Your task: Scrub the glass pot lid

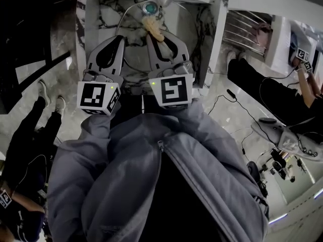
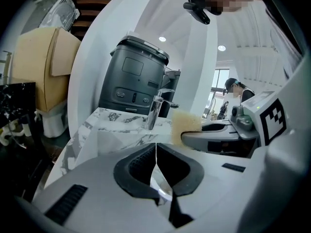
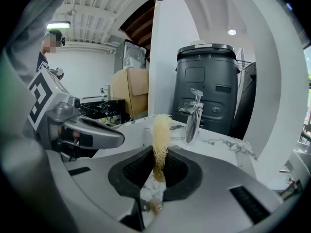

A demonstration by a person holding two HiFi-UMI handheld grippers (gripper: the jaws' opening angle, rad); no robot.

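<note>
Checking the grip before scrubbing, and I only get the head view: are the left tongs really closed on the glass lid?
Observer: Yes, the left gripper view shows the left tongs shut on the thin edge of the glass lid.
Operator: And the other side?
Observer: The right gripper view shows the right tongs pinching a yellow mesh scrubber that sticks out past their tips.
Operator: Anything farther back?
Observer: A tall dark grey unit stands behind the chrome tap.
</note>
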